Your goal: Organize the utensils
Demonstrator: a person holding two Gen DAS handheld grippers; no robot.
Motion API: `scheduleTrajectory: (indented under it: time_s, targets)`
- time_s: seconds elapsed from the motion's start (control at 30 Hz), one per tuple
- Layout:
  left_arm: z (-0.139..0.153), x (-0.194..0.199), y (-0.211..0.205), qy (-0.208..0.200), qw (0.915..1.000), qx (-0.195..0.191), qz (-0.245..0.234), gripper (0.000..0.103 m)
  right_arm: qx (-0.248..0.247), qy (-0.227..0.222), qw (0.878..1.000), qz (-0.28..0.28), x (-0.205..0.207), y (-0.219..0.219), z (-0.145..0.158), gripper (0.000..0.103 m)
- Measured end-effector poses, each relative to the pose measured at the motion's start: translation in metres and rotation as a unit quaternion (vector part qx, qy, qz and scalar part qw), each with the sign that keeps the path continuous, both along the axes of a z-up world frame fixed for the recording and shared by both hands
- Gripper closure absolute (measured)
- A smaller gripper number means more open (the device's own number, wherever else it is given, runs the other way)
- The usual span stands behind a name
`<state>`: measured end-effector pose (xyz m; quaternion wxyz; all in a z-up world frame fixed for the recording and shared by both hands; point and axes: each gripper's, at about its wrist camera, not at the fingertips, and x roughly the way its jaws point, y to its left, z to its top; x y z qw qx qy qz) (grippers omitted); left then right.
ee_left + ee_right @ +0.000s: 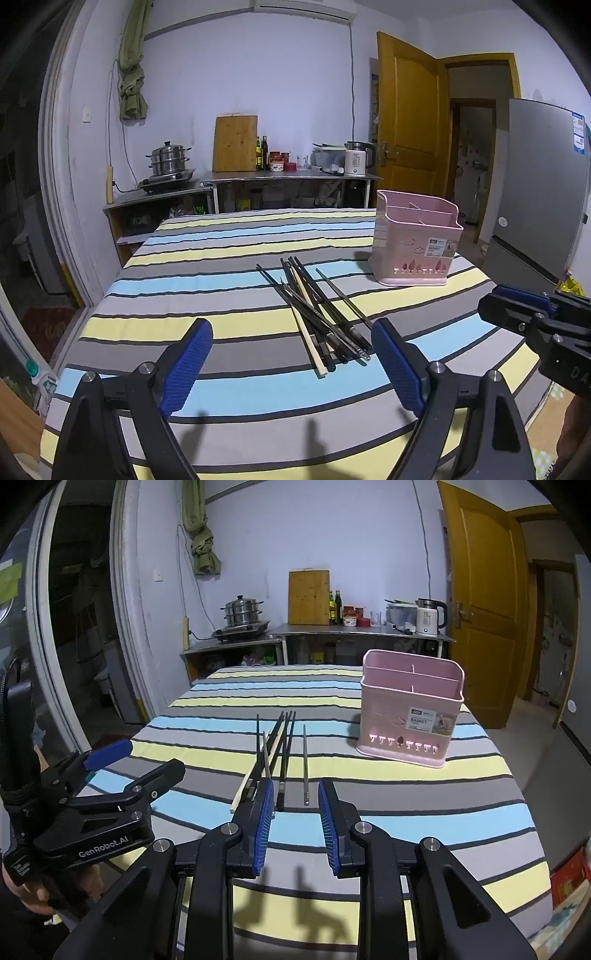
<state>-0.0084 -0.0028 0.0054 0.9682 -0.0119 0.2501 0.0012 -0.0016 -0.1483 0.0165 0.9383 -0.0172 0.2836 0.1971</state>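
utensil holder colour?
Pink plastic slotted utensil basket, clearest in the right wrist view.

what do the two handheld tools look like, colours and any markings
Both are matte black plastic clamps with silver pivot bolts and ribbed blue pads. The left tool shows white "GenRobot.AI" lettering on its body in the right wrist view. The right tool shows partial "DA" lettering in the left wrist view.

Chopsticks (317, 314) lie on the table (221, 258), left of and before the basket (415, 243).
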Motion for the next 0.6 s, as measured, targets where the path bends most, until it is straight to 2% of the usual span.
scheduleTrajectory:
  time_s: [0.6]
  targets:
    - [0.0014,0.0005,-0.0036,0.000,1.0000,0.001,-0.005,0.015,0.003,0.004,1.000,-0.004,0.0016,-0.0018,-0.0034,0.077]
